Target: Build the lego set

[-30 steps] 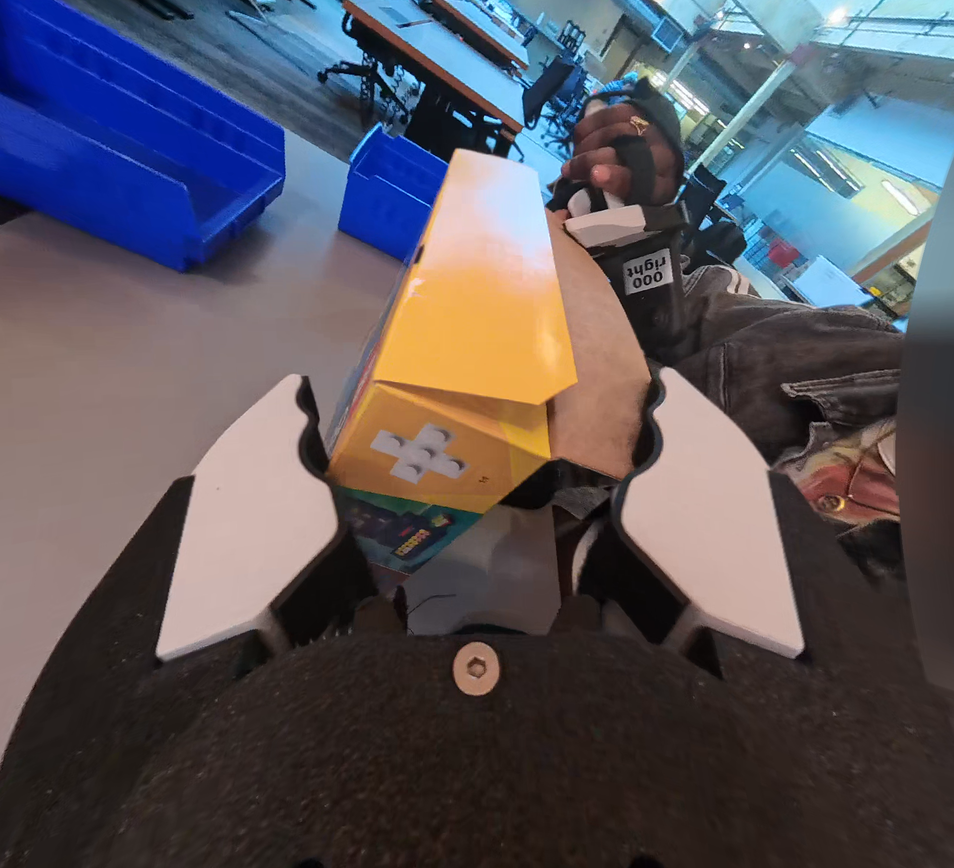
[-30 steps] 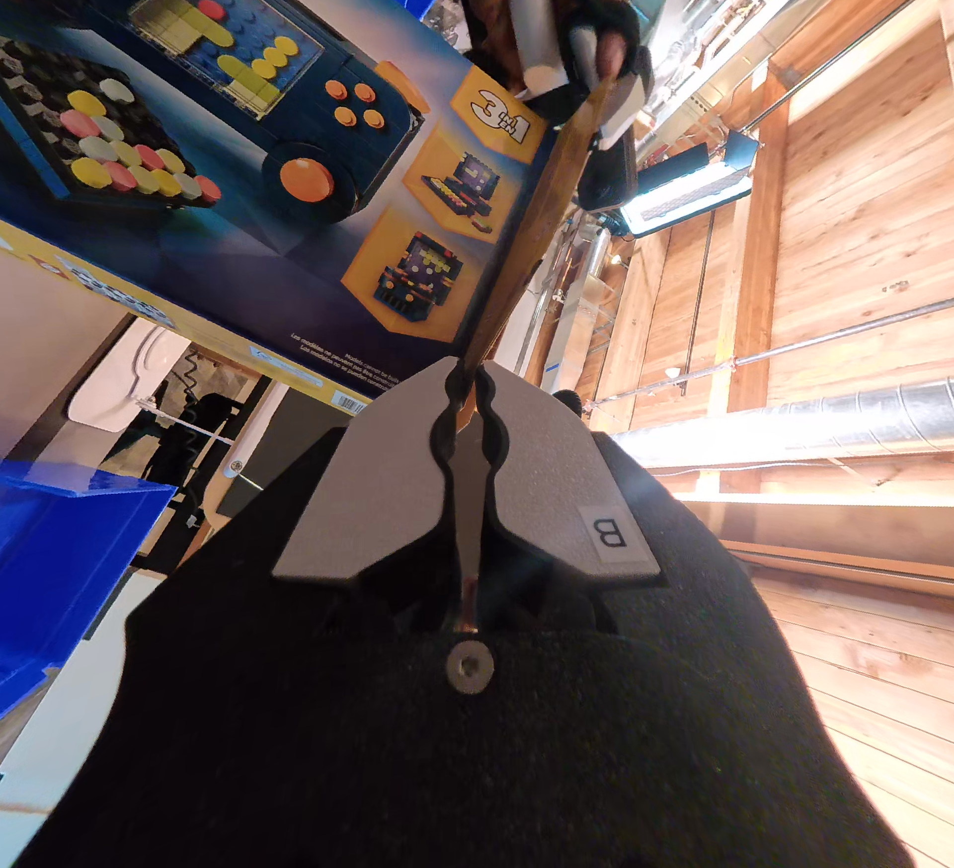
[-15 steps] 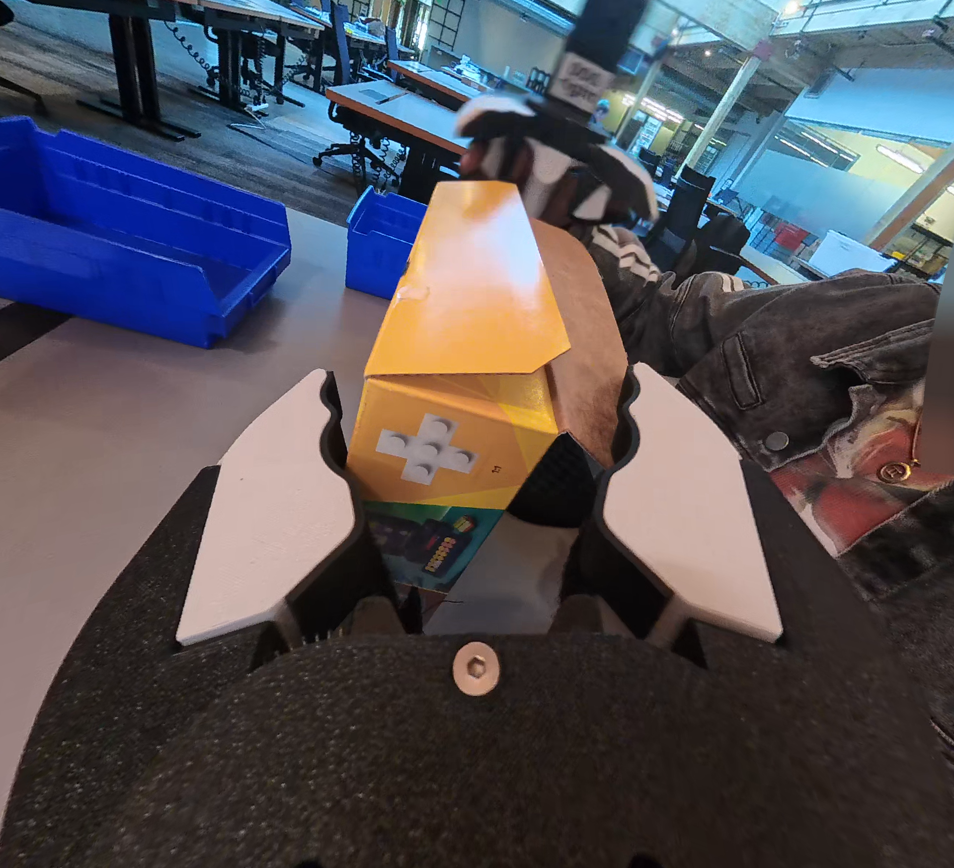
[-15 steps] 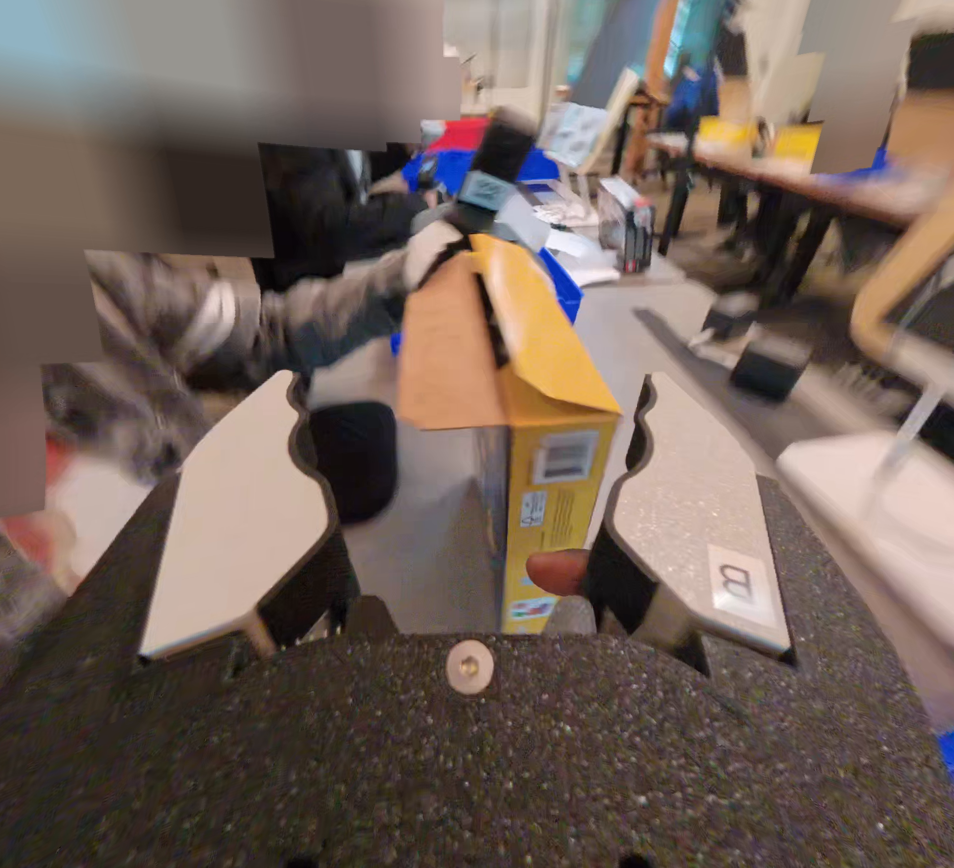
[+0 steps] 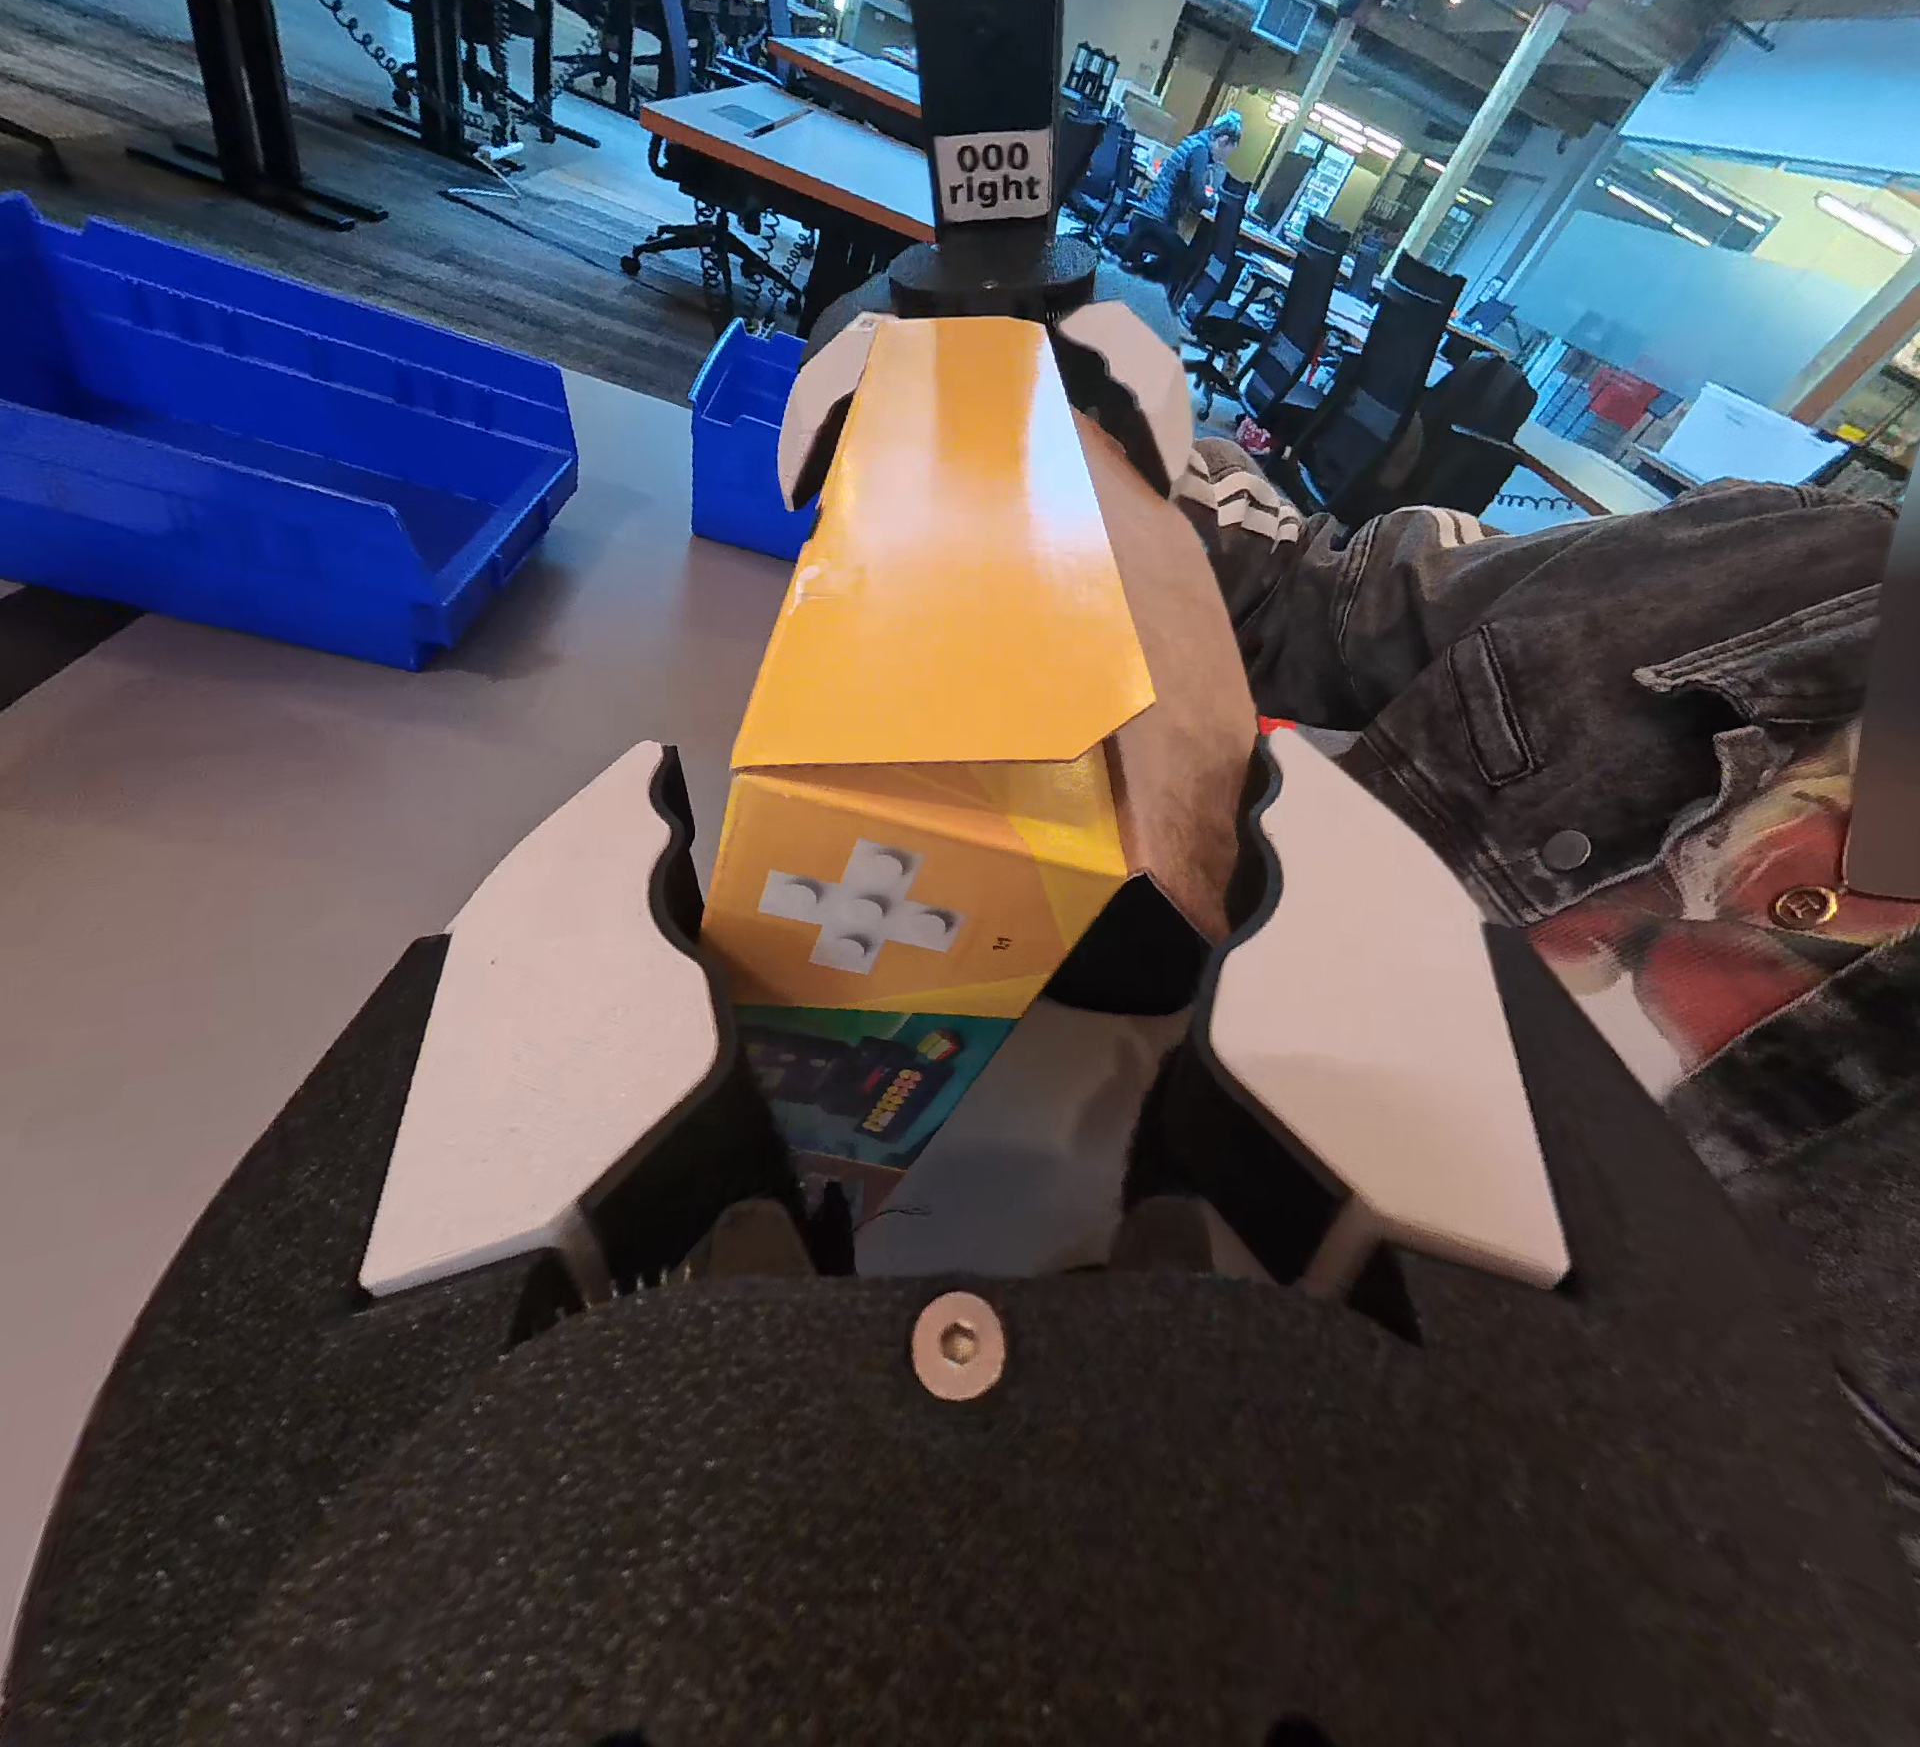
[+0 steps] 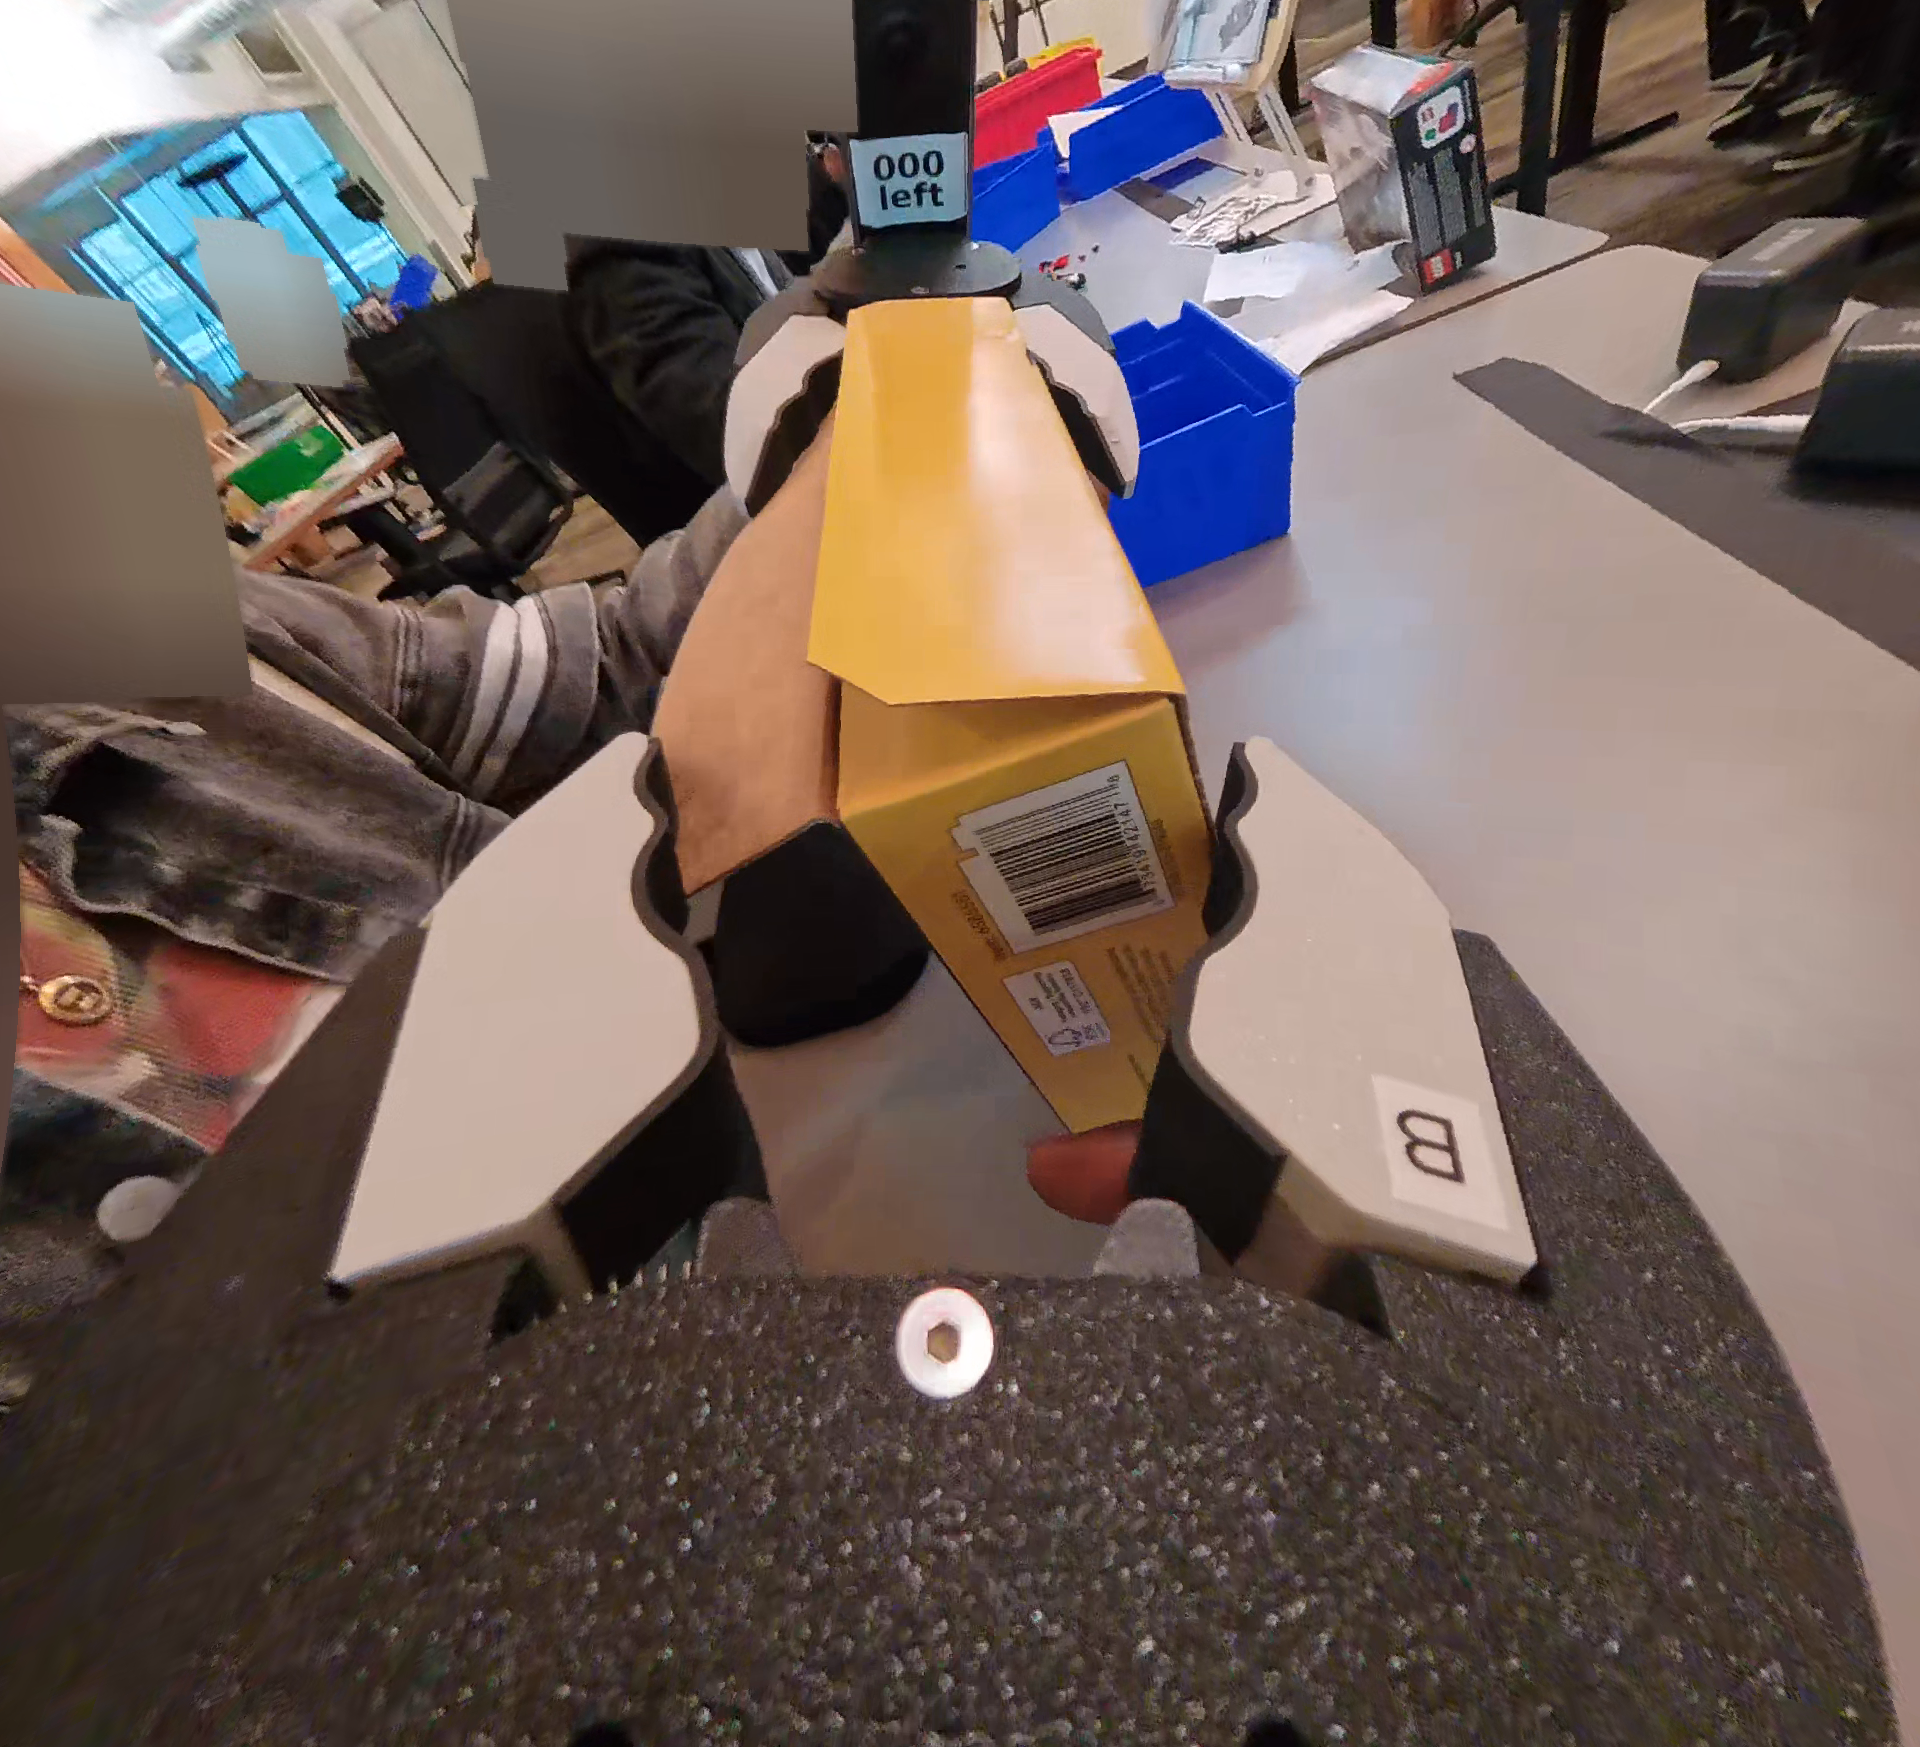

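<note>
A long yellow cardboard box [image 5: 935, 575] stands on the grey table [image 5: 260, 866] with a brown inner flap [image 5: 1174, 658] open along one side. My left gripper [image 5: 961, 762] is shut on the near end: one pad presses the box's side, the other the flap. My right gripper [image 5: 982, 388] clasps the far end. In the right wrist view, my right gripper [image 6: 943, 752] is shut on the box [image 6: 977, 554] at its barcode end, one pad on the flap [image 6: 748, 679]. The left gripper [image 6: 930, 388] shows at the opposite end.
A large blue bin [image 5: 260, 471] and a small blue bin [image 5: 738, 461] stand on the table beyond the box. A person in a dark denim jacket [image 5: 1558, 658] sits close beside it. Black devices with a cable [image 6: 1766, 315] and a dark box [image 6: 1423, 159] stand farther off. My hands' fingertips stand some 11 centimetres from each other.
My right gripper let go of the brown flap's edge, opened wide, swung round to the box's end and closed on it. The left jaws narrowed onto the box, which came level.
</note>
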